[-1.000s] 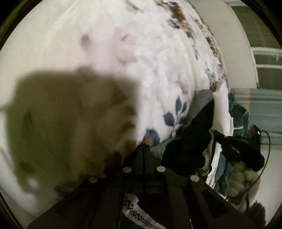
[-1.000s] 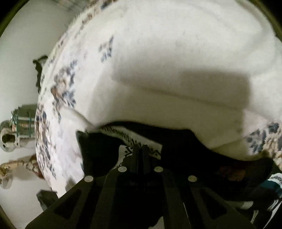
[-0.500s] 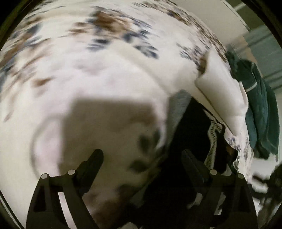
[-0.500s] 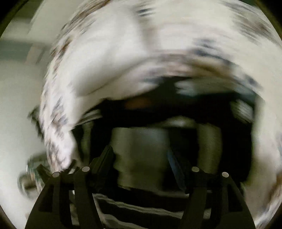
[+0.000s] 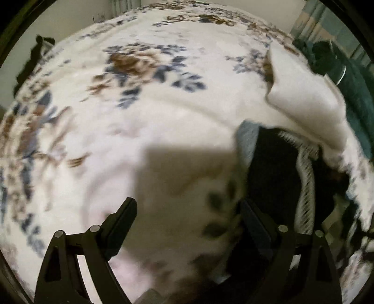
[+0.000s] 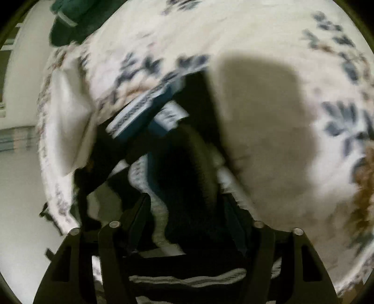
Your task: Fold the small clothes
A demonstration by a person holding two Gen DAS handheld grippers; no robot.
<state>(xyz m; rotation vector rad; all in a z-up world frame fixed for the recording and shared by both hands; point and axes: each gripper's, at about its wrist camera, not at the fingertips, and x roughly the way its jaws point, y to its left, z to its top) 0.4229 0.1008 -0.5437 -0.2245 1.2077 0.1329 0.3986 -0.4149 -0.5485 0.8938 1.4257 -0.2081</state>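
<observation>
A pile of dark small clothes [image 5: 273, 168] with white patterned trim [image 5: 303, 189] lies on the floral blanket [image 5: 163, 105], right of my left gripper [image 5: 187, 203]. That gripper stands open and wide above bare blanket, with nothing between its fingers. In the right wrist view the same dark pile [image 6: 187, 161] with blue-and-white patterned bands [image 6: 140, 110] fills the centre. My right gripper [image 6: 187, 198] points down into it, its jaws closing, with a dark fold of cloth between the fingers. The blur hides whether the pads press on it.
A turned-over white corner of the blanket [image 5: 303, 100] [image 6: 67, 131] rises beside the pile. Dark green clothing [image 5: 357, 98] [image 6: 74, 21] lies past it at the bed's edge. White floor [image 6: 21, 187] shows beyond the edge.
Both grippers were shut on the dark garment and have let go. The left rose and rolled over bare blanket. The right swung across to the pile and its jaws are narrowing.
</observation>
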